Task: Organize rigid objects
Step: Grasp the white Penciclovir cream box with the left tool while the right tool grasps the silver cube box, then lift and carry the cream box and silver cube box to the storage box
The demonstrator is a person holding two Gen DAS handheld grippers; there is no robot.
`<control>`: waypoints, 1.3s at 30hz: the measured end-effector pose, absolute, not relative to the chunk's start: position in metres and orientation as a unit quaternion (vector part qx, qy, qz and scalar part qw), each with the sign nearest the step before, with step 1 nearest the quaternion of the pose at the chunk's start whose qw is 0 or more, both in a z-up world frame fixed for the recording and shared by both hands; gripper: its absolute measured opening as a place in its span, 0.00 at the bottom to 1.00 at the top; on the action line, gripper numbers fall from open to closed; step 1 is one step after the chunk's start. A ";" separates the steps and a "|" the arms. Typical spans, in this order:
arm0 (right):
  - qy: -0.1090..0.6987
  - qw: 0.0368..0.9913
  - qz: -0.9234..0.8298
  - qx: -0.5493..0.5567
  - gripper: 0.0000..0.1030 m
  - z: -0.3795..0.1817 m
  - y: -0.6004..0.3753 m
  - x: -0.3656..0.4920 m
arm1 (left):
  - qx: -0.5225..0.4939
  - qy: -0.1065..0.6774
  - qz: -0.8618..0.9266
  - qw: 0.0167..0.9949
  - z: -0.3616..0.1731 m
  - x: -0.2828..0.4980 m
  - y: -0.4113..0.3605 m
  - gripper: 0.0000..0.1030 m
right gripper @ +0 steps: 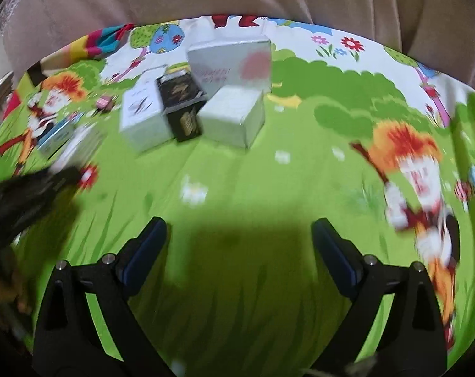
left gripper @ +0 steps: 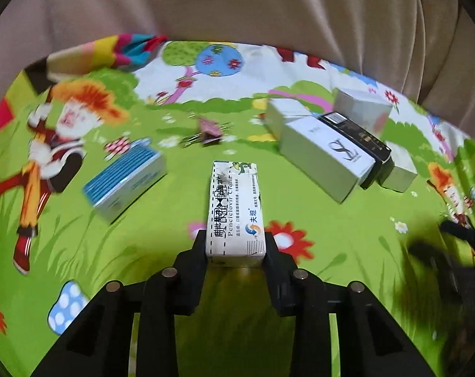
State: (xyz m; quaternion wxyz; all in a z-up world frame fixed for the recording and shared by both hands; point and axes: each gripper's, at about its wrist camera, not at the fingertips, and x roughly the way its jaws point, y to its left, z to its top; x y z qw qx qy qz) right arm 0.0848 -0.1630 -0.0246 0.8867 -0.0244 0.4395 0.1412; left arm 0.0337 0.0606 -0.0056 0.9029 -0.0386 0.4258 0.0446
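My left gripper (left gripper: 235,245) is shut on a white medicine carton (left gripper: 235,207) printed "Penciclovir Cream", held lengthwise above the green cartoon cloth (left gripper: 174,251). A blue striped box (left gripper: 124,179) lies to its left. To its right is a cluster: a white logo box (left gripper: 325,160), a black box (left gripper: 356,138), a silver box (left gripper: 363,110) and a small grey box (left gripper: 400,169). My right gripper (right gripper: 239,232) is open and empty over the cloth, short of the same cluster: white box (right gripper: 143,116), black box (right gripper: 182,110), grey box (right gripper: 234,116), silver box (right gripper: 234,66).
A pink binder clip (left gripper: 210,130) lies on the cloth beyond the carton. A beige curtain (left gripper: 237,3) hangs behind the table's far edge. The right gripper shows blurred at the left wrist view's right edge (left gripper: 451,251); the left gripper is blurred at the right wrist view's left (right gripper: 26,194).
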 end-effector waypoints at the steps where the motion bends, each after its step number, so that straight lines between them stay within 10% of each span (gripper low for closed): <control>1: 0.441 0.886 0.141 -0.032 0.93 -0.025 -0.159 0.096 | -0.052 0.424 0.040 0.903 -0.005 0.032 0.067 0.34; 4: 0.444 0.878 0.164 -0.068 0.94 -0.027 -0.145 0.134 | -0.039 0.427 0.043 0.903 -0.004 0.036 0.061 0.37; 9: 0.437 0.864 0.230 -0.102 0.96 -0.030 -0.133 0.176 | -0.026 0.441 0.069 0.894 -0.010 0.040 0.058 0.84; 13: 0.423 0.870 0.234 -0.100 0.60 -0.024 -0.138 0.160 | -0.042 0.438 0.065 0.895 -0.009 0.038 0.062 0.86; 24: 0.418 0.881 0.203 -0.081 0.60 -0.021 -0.166 0.060 | -0.024 0.460 0.059 0.886 -0.014 0.062 0.057 1.00; 25: 0.419 0.881 0.203 -0.082 0.60 -0.021 -0.165 0.060 | -0.023 0.459 0.061 0.886 -0.014 0.063 0.057 0.99; 27: 0.419 0.882 0.202 -0.083 0.60 -0.022 -0.165 0.060 | -0.017 0.442 0.057 0.895 -0.011 0.056 0.054 0.53; 29: 0.418 0.882 0.201 -0.082 0.60 -0.022 -0.166 0.058 | 0.009 0.430 0.047 0.901 -0.007 0.044 0.043 0.33; 39: 0.421 0.886 0.181 -0.073 0.60 -0.023 -0.167 0.055 | -0.001 0.432 0.031 0.901 -0.005 -0.017 0.024 0.33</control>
